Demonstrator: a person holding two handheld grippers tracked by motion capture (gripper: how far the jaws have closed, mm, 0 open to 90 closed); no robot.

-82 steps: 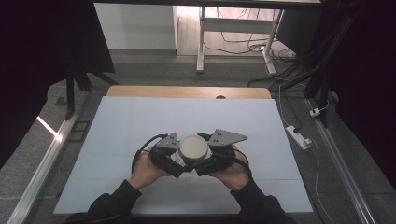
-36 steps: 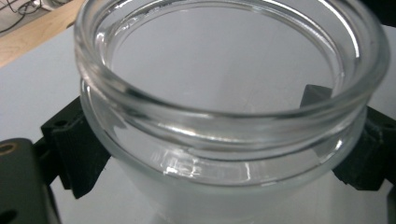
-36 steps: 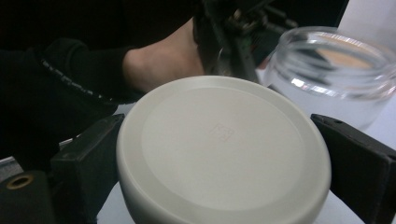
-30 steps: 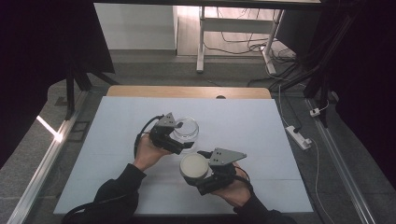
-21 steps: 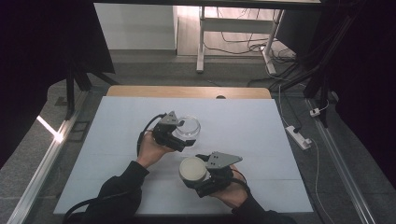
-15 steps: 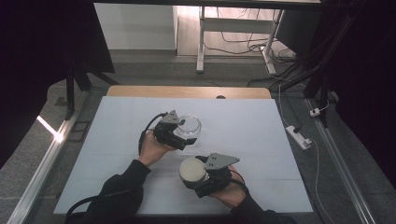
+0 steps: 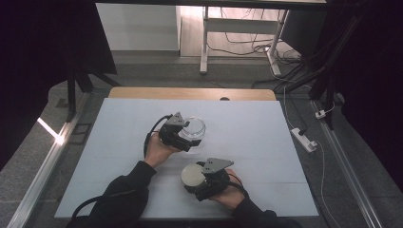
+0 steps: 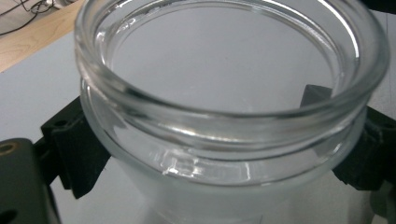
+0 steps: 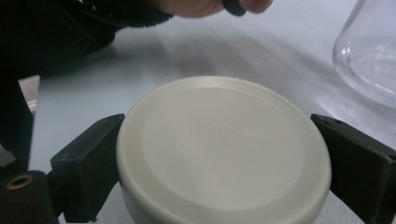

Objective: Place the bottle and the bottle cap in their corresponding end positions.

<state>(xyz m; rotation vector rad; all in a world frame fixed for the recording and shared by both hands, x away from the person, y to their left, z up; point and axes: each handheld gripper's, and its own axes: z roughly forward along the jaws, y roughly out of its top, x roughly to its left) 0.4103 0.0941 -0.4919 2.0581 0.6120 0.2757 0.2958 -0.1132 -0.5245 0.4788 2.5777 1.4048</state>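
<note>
The glass jar (image 7: 193, 127) stands open-mouthed on the pale tabletop (image 7: 266, 133), a little behind the middle and left of centre. The left tongs (image 7: 183, 140) are clamped on it: in the left gripper view the jar (image 8: 224, 112) sits between the two black jaws, one pressed to each side of the clear wall just under the thick rim. The jar is empty, and its mouth faces up.

The cream lid (image 7: 192, 175) is apart from the jar, nearer the person and slightly to the right, just above or on the tabletop; I cannot tell which. The right tongs (image 7: 197, 183) are clamped on it. In the right gripper view the lid (image 9: 219, 149) lies flat side up with a jaw tight against each edge, and the jar's rounded wall (image 9: 369, 51) shows off at the upper right.

The person's left hand (image 7: 159, 149) wraps the left tongs from behind, dark sleeve trailing toward the near edge. The right hand (image 7: 230, 194) holds the other from below. A strip of wood (image 7: 190, 93) runs along the tabletop's far edge.
</note>
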